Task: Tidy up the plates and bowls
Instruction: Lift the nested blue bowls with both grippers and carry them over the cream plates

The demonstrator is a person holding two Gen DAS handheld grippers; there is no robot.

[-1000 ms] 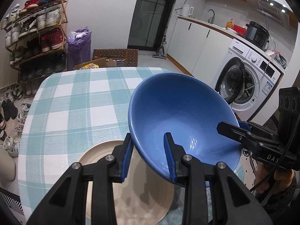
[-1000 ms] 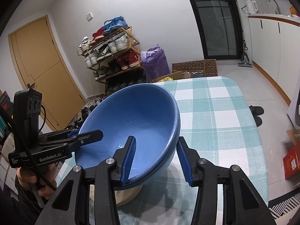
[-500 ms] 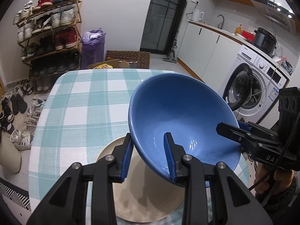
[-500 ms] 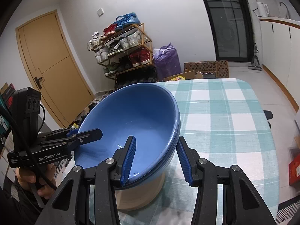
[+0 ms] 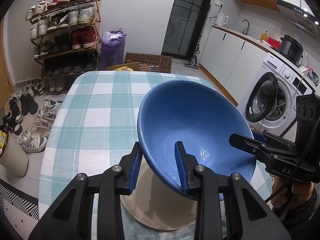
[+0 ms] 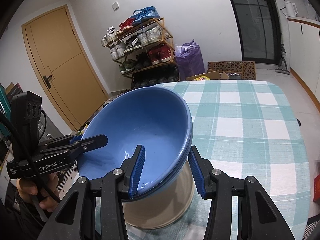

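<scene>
A blue bowl (image 5: 192, 124) hangs tilted between both grippers, above the near end of the table. In the right wrist view the blue bowl (image 6: 144, 126) shows a doubled rim, like two stacked bowls. My left gripper (image 5: 158, 150) is shut on its left rim, one pad inside and one outside. My right gripper (image 6: 166, 154) is shut on the opposite rim in the same way. Each gripper also shows in the other's view: the right gripper (image 5: 246, 140) and the left gripper (image 6: 90, 140). A beige plate (image 5: 160, 214) lies on the cloth right under the bowl, and most of the beige plate (image 6: 160, 212) is hidden.
The table (image 5: 96, 108) wears a teal and white checked cloth. A shoe rack (image 5: 64, 32), a purple bag (image 5: 113, 48) and boxes stand beyond its far edge. A washing machine (image 5: 276, 100) and kitchen counter are to the right, a wooden door (image 6: 60, 60) to the left.
Both grippers carried the bowl sideways over the table, keeping their hold. The beige plate, earlier off to the lower left in the left wrist view, now sits directly beneath the bowl.
</scene>
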